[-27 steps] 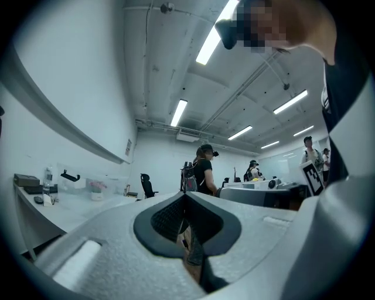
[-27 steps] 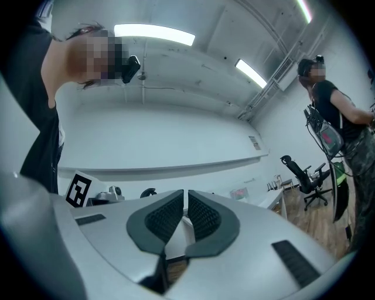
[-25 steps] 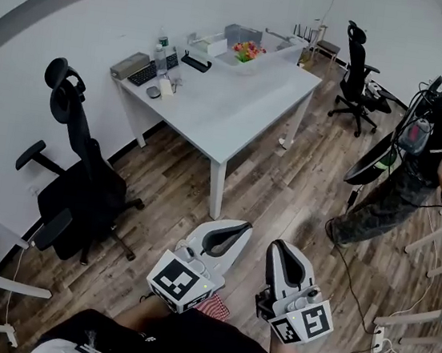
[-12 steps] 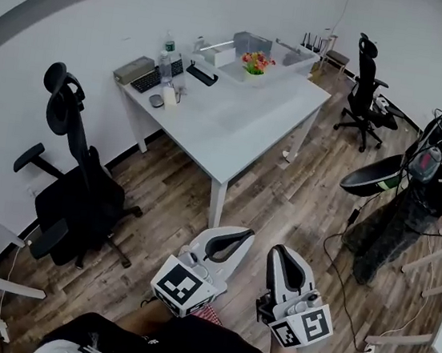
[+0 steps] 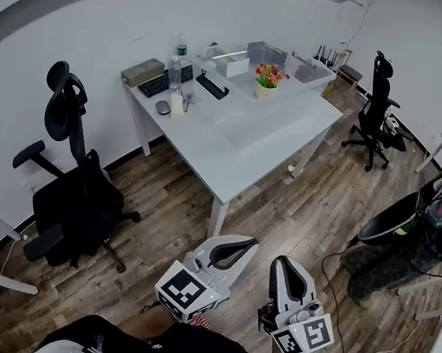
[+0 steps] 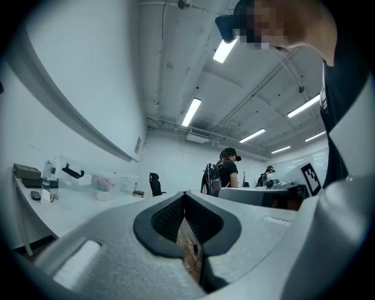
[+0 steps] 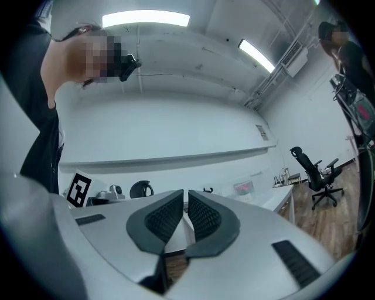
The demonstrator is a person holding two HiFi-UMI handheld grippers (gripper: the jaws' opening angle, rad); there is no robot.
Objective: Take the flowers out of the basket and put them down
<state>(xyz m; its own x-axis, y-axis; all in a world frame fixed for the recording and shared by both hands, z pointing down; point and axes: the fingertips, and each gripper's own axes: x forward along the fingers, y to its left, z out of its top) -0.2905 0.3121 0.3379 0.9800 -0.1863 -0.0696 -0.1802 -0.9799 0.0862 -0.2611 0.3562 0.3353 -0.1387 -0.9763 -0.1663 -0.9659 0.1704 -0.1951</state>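
Your left tool (image 5: 245,242) and right tool (image 5: 281,263) are both closed and empty, well apart from the table (image 5: 241,146). The head view shows the flowers (image 5: 270,75) clearly at its far side. In both gripper views they are only a small pale blur.

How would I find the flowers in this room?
Find the big white table. At its far end sits a clear basket, and the flowers stand inside it. They are the only bright pink and orange thing there.
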